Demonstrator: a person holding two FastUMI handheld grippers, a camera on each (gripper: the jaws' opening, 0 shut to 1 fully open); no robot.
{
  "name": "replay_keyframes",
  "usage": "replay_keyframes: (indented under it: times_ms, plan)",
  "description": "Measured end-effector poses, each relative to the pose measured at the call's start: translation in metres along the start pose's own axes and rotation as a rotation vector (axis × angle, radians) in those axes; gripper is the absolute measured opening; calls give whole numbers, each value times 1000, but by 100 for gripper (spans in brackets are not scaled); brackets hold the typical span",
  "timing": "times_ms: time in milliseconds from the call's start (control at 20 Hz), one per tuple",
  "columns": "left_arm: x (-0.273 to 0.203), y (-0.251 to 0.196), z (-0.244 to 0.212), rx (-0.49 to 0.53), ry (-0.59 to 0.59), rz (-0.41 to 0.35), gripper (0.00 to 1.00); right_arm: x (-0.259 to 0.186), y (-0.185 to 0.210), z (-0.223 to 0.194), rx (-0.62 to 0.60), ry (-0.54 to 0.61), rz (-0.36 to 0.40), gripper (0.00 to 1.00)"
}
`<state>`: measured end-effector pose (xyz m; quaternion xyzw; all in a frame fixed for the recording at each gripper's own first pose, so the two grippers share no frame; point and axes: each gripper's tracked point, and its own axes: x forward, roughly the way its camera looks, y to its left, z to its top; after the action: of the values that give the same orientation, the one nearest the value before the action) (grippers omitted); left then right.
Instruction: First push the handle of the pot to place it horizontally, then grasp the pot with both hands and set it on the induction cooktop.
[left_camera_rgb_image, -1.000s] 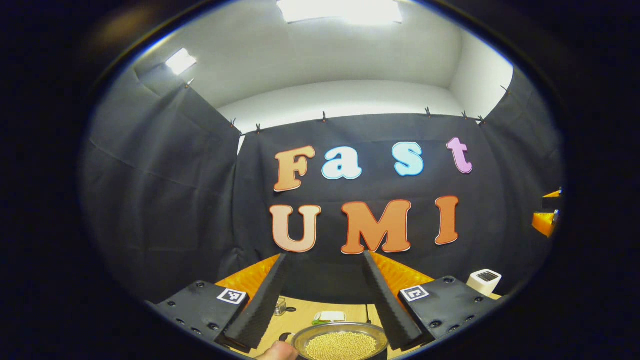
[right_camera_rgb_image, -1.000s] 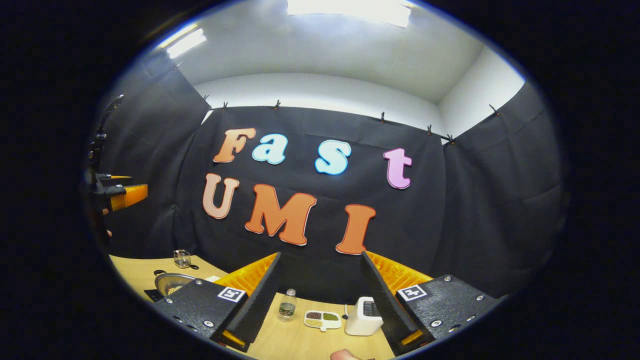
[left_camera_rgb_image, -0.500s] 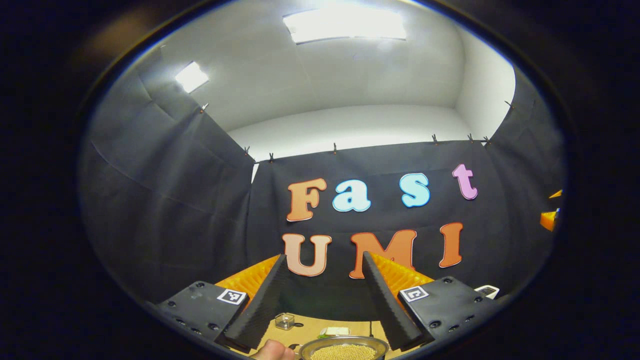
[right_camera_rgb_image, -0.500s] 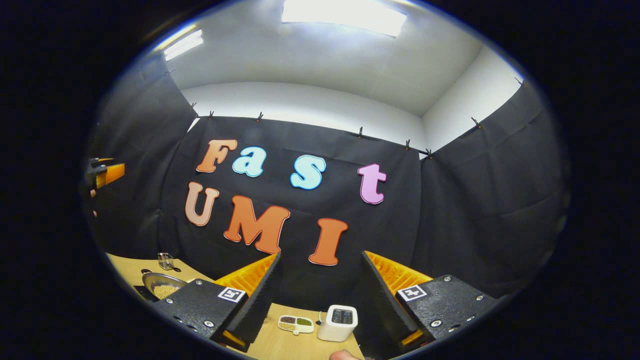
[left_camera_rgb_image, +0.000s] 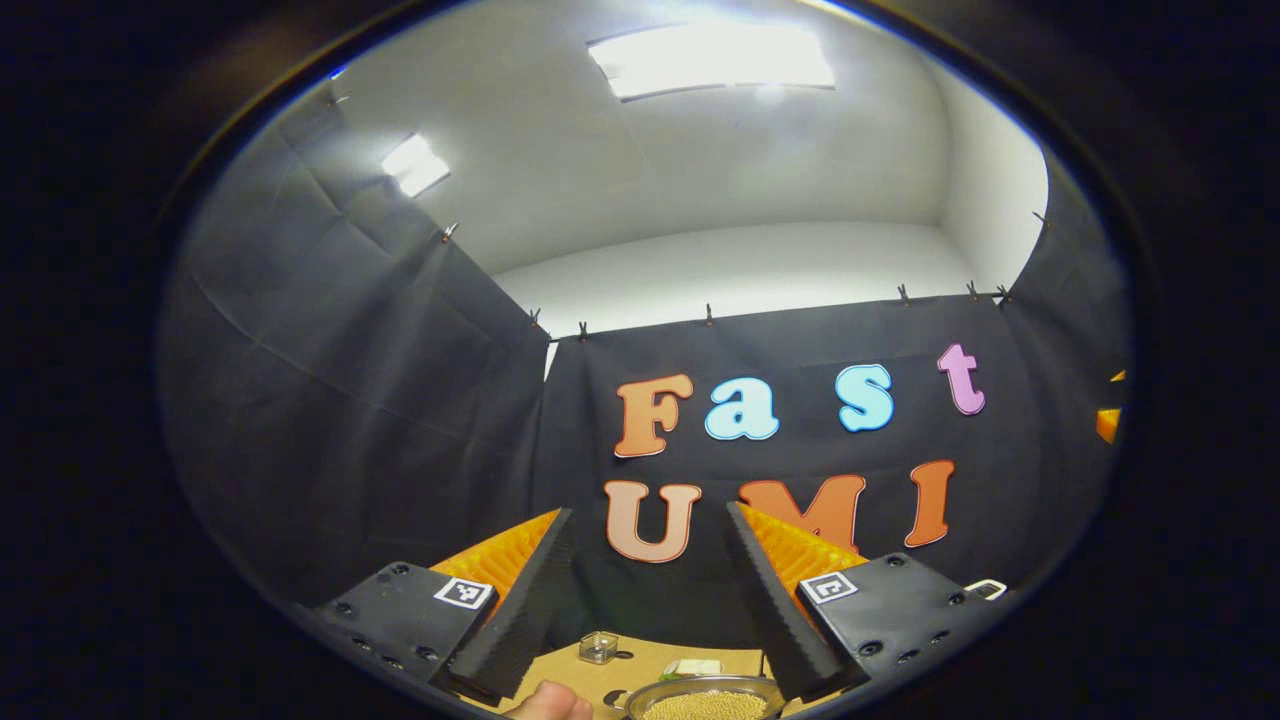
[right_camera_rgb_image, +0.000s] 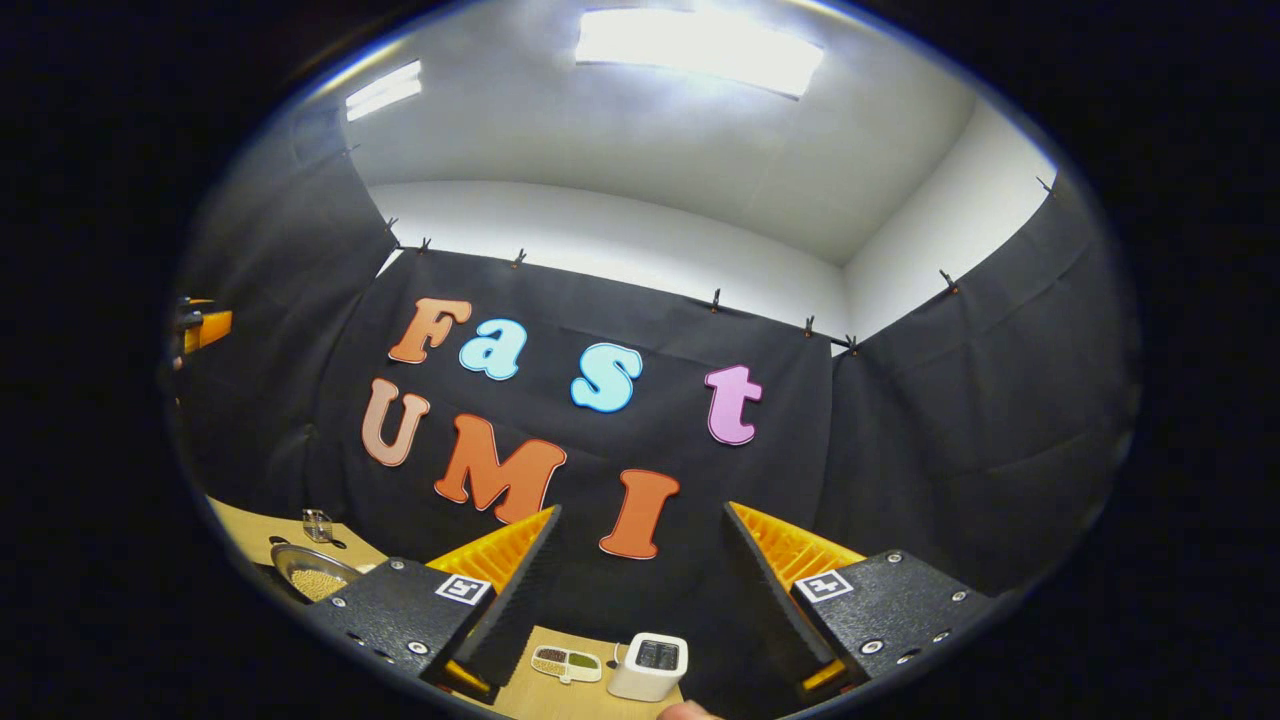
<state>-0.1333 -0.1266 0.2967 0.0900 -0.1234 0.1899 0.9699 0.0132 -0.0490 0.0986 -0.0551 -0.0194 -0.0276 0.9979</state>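
**Left claw raised, jaws apart over the pot**

In the left gripper view, the left claw (left_camera_rgb_image: 648, 600) points up at the booth wall, its two fingers (left_camera_rgb_image: 520, 610) spread wide with nothing between them. Low between them lies the wooden tabletop (left_camera_rgb_image: 640, 660). On it sits the pot (left_camera_rgb_image: 705, 700), filled with small pale grains. Behind it stand a small clear container (left_camera_rgb_image: 598, 647) and a shallow white dish (left_camera_rgb_image: 690, 667). A fingertip (left_camera_rgb_image: 548, 703) shows at the bottom edge.
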Motion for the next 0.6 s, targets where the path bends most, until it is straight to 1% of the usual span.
replay_keyframes:
  times_ms: [50,150,300,350,400,450,500,550,600]
  plan:
    - [-1,0,3,-1,-1,-1,100,-3,5,1,9,-1,15,95]
    - [-2,-2,3,-2,4,-8,100,-8,11,0,24,-3,35,95]
    - [-4,-10,-2,-13,30,-39,100,-10,18,3,24,-24,48,95]
    - [-4,-14,-2,-12,37,-48,96,-12,24,4,19,-30,63,95]
    - [-2,-15,-4,-12,44,-52,96,-14,29,4,19,-32,74,95]
    - [-3,-17,-6,-14,48,-57,100,-17,31,5,18,-35,79,97]
    - [-2,-19,-6,-20,50,-60,92,-17,30,7,18,-39,77,95]
    - [-3,-21,-4,-26,52,-64,100,-19,29,9,18,-45,76,95]
    - [-4,-23,-6,-31,55,-70,97,-20,31,11,22,-52,82,95]
